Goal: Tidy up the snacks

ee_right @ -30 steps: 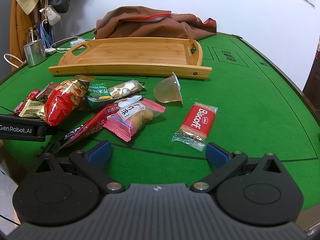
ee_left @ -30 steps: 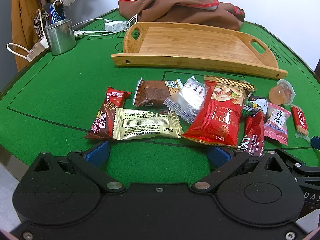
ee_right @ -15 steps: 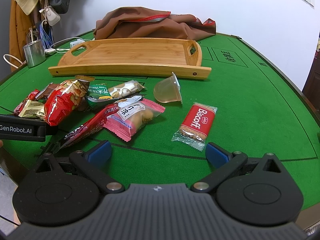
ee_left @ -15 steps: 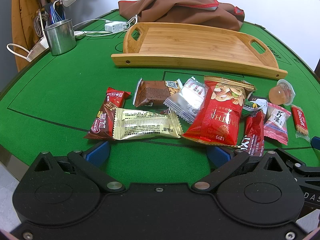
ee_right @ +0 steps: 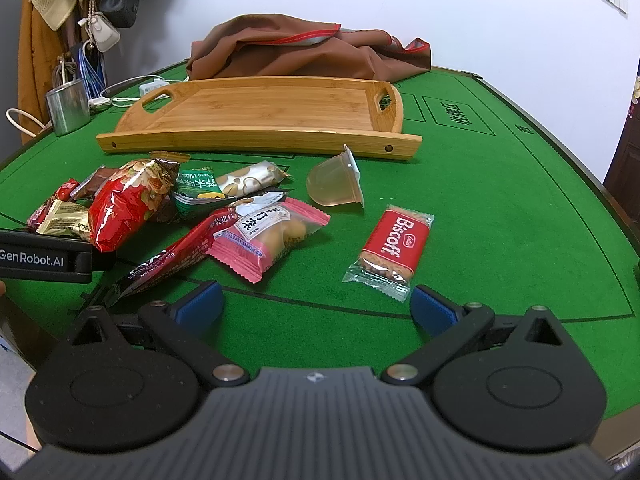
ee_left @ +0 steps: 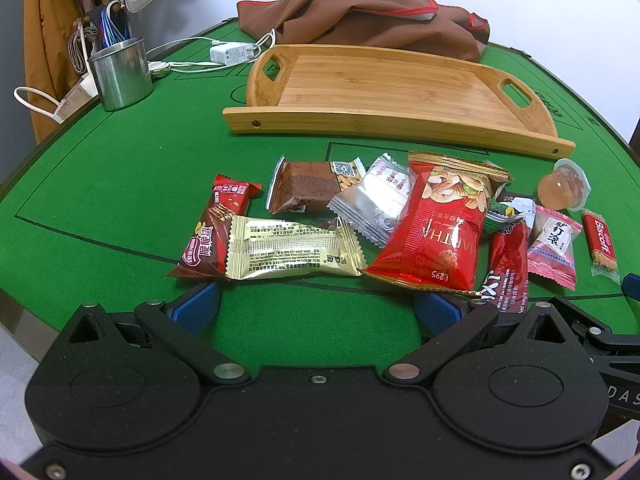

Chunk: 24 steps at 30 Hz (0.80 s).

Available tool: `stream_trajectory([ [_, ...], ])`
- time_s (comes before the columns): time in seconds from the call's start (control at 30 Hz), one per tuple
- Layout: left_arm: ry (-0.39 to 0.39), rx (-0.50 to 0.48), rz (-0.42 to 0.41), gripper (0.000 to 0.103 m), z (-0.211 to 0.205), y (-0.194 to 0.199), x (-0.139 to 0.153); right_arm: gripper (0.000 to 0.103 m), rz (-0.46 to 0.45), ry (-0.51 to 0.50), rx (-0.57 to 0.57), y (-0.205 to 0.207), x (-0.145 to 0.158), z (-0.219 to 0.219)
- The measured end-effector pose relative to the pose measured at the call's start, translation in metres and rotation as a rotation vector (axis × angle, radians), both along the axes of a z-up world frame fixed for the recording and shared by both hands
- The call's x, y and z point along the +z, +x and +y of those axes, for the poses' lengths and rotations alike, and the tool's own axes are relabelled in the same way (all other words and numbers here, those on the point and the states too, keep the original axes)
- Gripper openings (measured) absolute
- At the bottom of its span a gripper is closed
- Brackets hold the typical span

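Note:
Several snack packets lie in a loose heap on the green felt table. A gold wrapper point(ee_left: 294, 252) and a big red nut bag point(ee_left: 436, 228) sit just ahead of my left gripper point(ee_left: 316, 310), which is open and holds nothing. A red Biscoff biscuit point(ee_right: 390, 250), a pink packet point(ee_right: 272, 234) and a clear jelly cup point(ee_right: 336, 184) lie in front of my right gripper point(ee_right: 316, 308), also open and holding nothing. An empty bamboo tray point(ee_left: 384, 92) point(ee_right: 260, 110) stands behind the heap.
A steel cup point(ee_left: 120, 74) and a white charger with cables point(ee_left: 234, 54) are at the back left. A brown cloth point(ee_right: 304, 50) is bunched behind the tray. The table's rim point(ee_right: 560, 148) curves around the right side. Bags hang at the far left.

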<state>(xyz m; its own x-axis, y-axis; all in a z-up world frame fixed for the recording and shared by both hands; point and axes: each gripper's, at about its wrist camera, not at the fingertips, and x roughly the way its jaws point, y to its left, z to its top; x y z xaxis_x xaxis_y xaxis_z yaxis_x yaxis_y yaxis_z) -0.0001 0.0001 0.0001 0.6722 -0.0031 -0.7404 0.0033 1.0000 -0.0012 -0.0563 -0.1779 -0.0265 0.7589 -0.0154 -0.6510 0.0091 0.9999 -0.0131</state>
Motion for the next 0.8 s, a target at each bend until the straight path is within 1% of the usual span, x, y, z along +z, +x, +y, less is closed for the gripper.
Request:
stream_trajectory([
  [0.2, 0.0, 0.002, 0.001, 0.103, 0.0001, 0.0001, -0.0001, 0.103, 0.008, 0.0, -0.004, 0.0022, 0.006, -0.0026],
  [0.4, 0.001, -0.001, 0.003, 0.103, 0.0003, 0.0, -0.0002, 0.103, 0.01, -0.001, 0.002, 0.0027, 0.0041, -0.0014],
  [0.7, 0.002, -0.031, -0.04, 0.103, 0.0027, -0.0052, -0.003, 0.103, 0.011, -0.007, -0.025, 0.0019, 0.0027, 0.0023],
  [0.8, 0.002, -0.032, -0.051, 0.103, 0.003, -0.0069, -0.0038, 0.103, 0.01, -0.002, -0.011, 0.0018, 0.002, 0.0006],
])
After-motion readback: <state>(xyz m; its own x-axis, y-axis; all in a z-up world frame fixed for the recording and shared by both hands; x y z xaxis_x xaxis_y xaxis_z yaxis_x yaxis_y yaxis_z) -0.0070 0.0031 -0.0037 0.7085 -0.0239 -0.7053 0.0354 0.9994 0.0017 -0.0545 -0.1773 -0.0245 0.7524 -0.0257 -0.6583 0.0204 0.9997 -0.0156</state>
